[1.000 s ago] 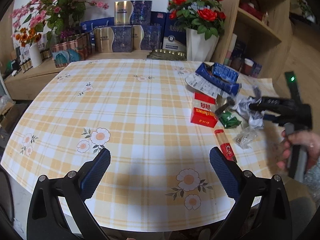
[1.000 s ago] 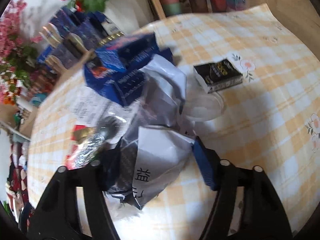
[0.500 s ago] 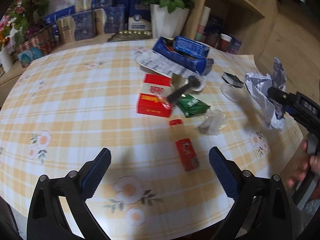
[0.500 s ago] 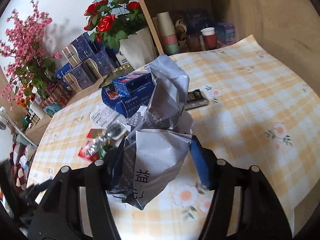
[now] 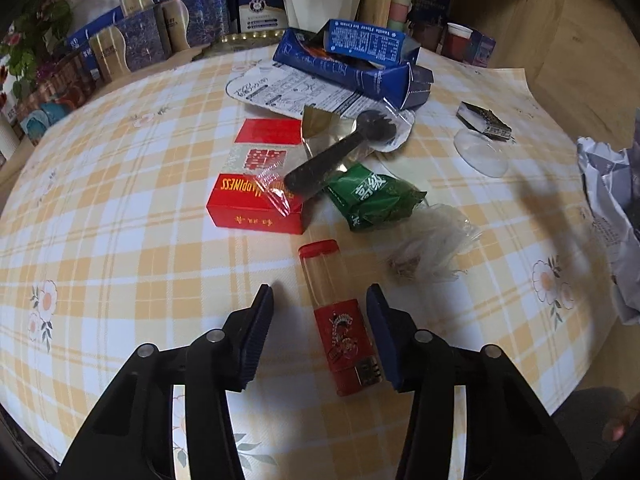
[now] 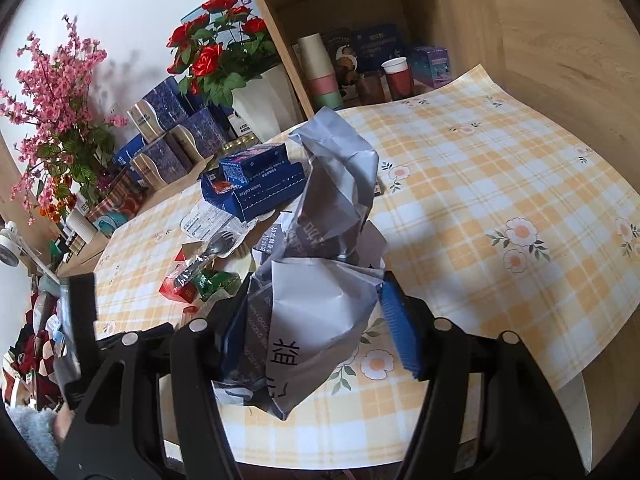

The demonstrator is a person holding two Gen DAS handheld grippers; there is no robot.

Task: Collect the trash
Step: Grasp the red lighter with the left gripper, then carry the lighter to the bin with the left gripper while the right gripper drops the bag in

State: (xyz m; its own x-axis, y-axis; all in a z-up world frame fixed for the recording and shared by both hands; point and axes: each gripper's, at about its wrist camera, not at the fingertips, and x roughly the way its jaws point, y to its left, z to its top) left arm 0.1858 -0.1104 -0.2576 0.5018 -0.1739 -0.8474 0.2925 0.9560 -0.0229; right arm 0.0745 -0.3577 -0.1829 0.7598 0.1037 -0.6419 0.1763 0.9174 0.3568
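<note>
Crumpled paper (image 6: 320, 300) hides right jaws' inner pads.

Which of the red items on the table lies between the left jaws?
The red lighter, lying flat between the closing jaws; the red Happiness box sits farther away, under the black spoon.

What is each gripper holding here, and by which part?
The right gripper holds the crumpled grey paper by its lower bunch. The left gripper holds nothing yet: its jaws are closing around the red-capped tube, at its labelled end.
</note>
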